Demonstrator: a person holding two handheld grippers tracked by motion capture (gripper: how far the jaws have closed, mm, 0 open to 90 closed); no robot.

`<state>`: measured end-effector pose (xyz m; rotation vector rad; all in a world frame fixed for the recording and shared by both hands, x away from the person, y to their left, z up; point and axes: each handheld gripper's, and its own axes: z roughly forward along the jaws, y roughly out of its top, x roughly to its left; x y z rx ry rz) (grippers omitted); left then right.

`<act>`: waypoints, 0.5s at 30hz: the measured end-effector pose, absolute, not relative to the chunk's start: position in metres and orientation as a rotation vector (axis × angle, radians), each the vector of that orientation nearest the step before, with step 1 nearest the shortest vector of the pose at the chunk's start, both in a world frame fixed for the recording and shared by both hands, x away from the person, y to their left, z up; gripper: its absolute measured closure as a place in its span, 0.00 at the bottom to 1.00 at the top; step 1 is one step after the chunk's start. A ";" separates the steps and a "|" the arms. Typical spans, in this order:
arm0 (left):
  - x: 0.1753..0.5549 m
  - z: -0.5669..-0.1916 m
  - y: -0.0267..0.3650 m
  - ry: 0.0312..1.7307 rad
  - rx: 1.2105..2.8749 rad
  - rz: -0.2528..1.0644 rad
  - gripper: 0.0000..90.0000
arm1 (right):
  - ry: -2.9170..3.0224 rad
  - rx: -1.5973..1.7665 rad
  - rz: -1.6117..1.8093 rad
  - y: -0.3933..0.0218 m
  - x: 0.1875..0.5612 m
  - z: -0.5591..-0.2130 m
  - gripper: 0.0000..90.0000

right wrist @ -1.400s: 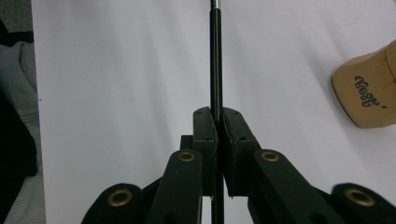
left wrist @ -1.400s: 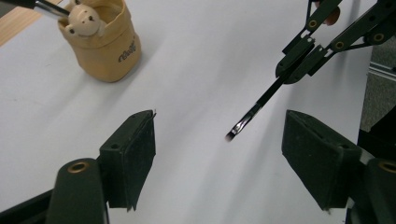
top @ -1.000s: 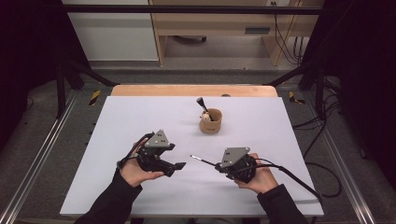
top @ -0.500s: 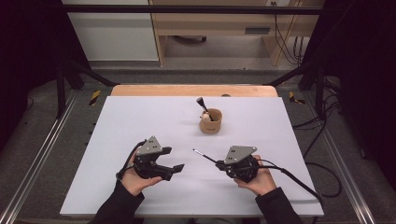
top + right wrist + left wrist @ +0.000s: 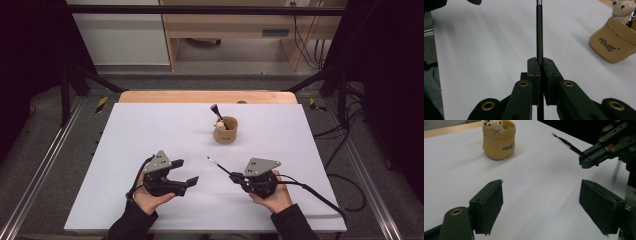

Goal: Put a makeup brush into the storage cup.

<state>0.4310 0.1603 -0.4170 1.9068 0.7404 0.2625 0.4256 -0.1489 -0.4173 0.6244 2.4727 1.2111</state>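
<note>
Clamping a thin black brush point(image 5: 218, 165) by its handle, the right tongs point(image 5: 234, 176) hold it just above the white surface point(image 5: 150, 130) (bristles toward the left tongs point(image 5: 184, 173), which gape empty), near a tan bear-topped pouch point(image 5: 225, 131).

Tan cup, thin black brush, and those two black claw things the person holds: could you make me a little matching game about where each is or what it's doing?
Things:
1. tan cup
2. thin black brush
3. left gripper
4. right gripper

States:
A. jaws apart, nothing between them
B. clamped between jaws, tip pointing away
C. stands far back on the white table, holding a small bear figure
D. jaws shut on a thin handle

Pairs: 1-C, 2-B, 3-A, 4-D
</note>
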 end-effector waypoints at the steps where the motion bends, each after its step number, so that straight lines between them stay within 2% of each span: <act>1: 0.431 -0.417 0.160 0.740 1.904 0.264 0.20 | 2.468 0.634 1.223 -0.149 0.425 -0.418 0.95; 15: 0.429 -0.419 0.150 0.724 1.827 0.245 0.19 | 2.429 0.682 1.297 -0.147 0.426 -0.423 0.95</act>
